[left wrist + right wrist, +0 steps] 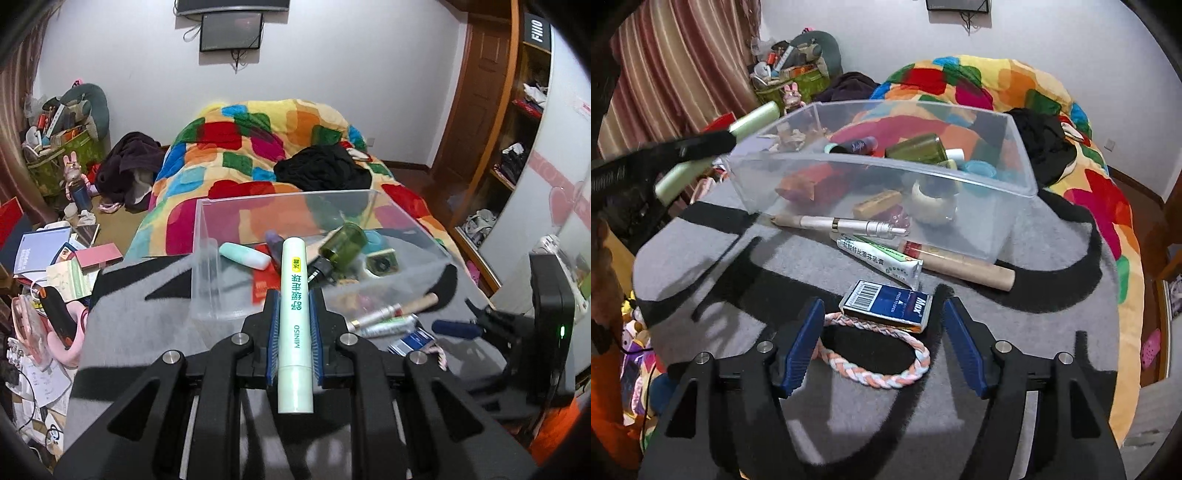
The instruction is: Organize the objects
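The left gripper (294,325) holds a pale green tube (294,314) between its blue pads, at the near wall of the clear box (207,258). The right gripper (882,343) stands wide open above the braided band (886,373) and the blue packet (886,304) on the grey mat (1034,332).

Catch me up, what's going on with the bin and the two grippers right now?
The left gripper is shut on a pale green Miniso tube, holding it by the near wall of the clear plastic bin, which already holds several items. The right gripper is open, its jaws flanking a braided bracelet and a blue Max box on the grey mat. A white ointment tube also lies outside the bin.
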`<act>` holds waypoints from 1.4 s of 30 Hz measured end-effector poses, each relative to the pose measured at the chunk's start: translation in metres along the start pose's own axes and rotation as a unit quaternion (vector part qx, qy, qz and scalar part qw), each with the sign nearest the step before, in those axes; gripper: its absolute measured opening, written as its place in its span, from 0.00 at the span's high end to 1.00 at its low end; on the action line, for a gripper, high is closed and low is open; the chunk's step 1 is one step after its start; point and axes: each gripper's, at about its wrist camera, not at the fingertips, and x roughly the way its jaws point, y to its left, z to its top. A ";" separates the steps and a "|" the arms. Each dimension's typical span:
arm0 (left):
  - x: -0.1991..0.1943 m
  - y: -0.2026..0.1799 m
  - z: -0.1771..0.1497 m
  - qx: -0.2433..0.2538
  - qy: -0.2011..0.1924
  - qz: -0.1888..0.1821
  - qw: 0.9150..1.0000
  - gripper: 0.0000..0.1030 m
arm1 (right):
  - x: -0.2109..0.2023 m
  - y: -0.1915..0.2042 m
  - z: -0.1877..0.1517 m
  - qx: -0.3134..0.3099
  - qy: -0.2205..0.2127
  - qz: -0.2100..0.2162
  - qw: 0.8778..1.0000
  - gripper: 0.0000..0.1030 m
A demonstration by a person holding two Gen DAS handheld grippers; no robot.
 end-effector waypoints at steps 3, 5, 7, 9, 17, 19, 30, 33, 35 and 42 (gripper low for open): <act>0.017 0.005 0.010 -0.003 0.019 0.005 1.000 0.86 | 0.010 -0.002 0.002 0.020 0.012 -0.001 1.000 0.39; 0.026 0.006 0.014 -0.004 0.029 0.008 1.000 0.86 | 0.013 -0.003 0.003 0.028 0.016 -0.001 0.999 0.44; 0.036 0.006 0.019 -0.004 0.042 0.005 0.999 0.86 | 0.011 -0.003 0.003 0.025 0.013 -0.005 1.000 0.54; 0.045 0.006 0.023 -0.002 0.053 0.005 0.999 0.86 | 0.009 -0.005 0.002 0.030 0.010 -0.001 1.000 0.54; 0.059 0.007 0.032 -0.006 0.069 -0.006 0.998 0.85 | -0.022 -0.015 0.001 0.046 -0.026 0.010 0.999 0.54; 0.052 0.005 0.032 -0.006 0.058 -0.006 0.998 0.85 | -0.033 -0.018 0.009 0.050 -0.044 0.012 0.998 0.54; 0.016 -0.003 0.031 0.006 0.013 -0.005 1.000 0.63 | -0.041 -0.025 0.072 0.069 -0.102 -0.018 0.992 0.54; 0.010 -0.006 0.027 0.011 0.008 -0.007 1.000 0.57 | -0.027 -0.022 0.081 0.063 -0.091 -0.029 0.993 0.54; 0.007 -0.008 0.023 0.013 0.006 -0.007 1.000 0.54 | -0.017 -0.020 0.084 0.059 -0.082 -0.033 0.994 0.54; 0.003 -0.016 0.001 0.025 0.016 -0.016 0.999 0.51 | 0.005 -0.016 0.084 0.048 -0.057 -0.040 0.996 0.54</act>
